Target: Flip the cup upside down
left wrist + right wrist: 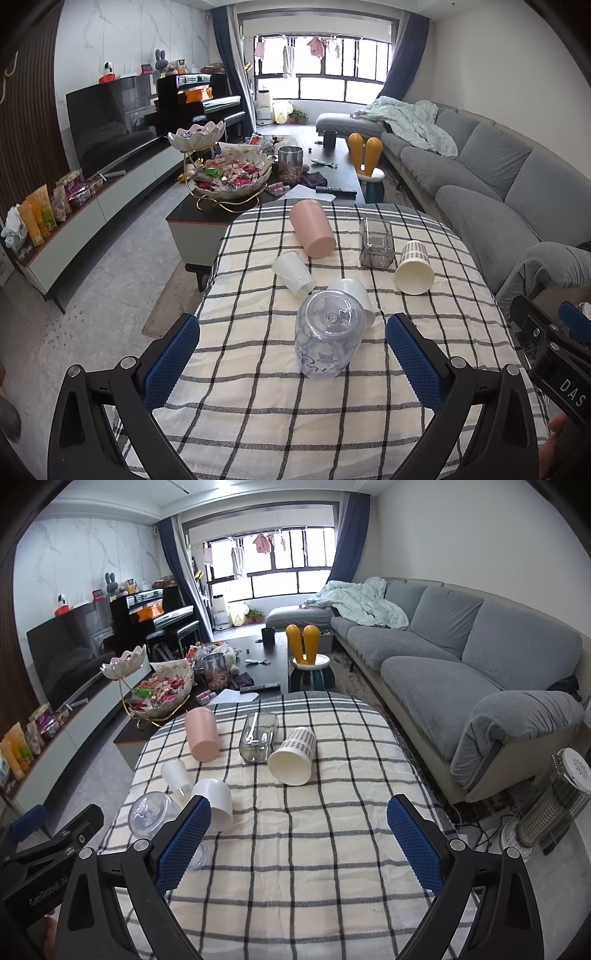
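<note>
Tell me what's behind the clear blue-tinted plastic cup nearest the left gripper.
Directly behind the clear blue-tinted plastic cup lies a white plastic cup on its side. The blue cup covers its near part, so whether they touch cannot be seen.

The near half of the checked tablecloth (295, 878) lies bare, open between the spread fingers of the right gripper (298, 843). On its left a cluster blocks the way: the clear cup (325, 338) standing mouth-down, the white cup (352, 295) touching behind it, the small translucent cup (293, 273) just beyond. Farther back the pink cup (312, 228), the clear container (376, 242) and the checked paper cup (414, 267) form a row with narrow gaps between them
</note>
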Available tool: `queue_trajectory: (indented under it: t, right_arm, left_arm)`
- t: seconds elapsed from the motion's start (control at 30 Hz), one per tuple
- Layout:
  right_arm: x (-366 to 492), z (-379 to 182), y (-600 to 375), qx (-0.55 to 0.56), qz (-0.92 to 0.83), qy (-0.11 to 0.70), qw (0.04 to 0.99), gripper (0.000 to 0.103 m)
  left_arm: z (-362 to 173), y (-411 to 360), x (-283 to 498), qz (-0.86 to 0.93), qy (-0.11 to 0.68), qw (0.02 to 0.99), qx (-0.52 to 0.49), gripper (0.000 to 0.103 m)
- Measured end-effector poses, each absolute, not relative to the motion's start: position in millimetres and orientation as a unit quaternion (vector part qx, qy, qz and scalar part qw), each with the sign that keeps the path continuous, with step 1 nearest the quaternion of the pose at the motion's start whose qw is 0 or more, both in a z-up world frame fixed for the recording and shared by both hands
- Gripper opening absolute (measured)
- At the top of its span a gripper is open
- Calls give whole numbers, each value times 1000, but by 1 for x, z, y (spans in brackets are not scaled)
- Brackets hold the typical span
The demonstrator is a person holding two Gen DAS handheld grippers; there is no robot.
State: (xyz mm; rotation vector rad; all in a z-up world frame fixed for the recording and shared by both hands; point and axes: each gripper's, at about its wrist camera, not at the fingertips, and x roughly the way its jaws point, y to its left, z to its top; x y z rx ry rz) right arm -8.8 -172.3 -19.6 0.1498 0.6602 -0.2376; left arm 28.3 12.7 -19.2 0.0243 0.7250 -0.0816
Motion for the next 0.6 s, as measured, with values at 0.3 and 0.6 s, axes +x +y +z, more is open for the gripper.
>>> queue_trajectory:
  t: [0.3, 0.6]
  right_arm:
    - [-12, -18, -174, 73, -119, 319, 938, 97]
    - [-19, -14, -173, 66, -131, 306, 941, 97]
  left_arm:
    - [-16, 10, 24, -39, 349, 936, 14, 103]
    - [-15, 10, 19, -37, 343, 938, 16, 103]
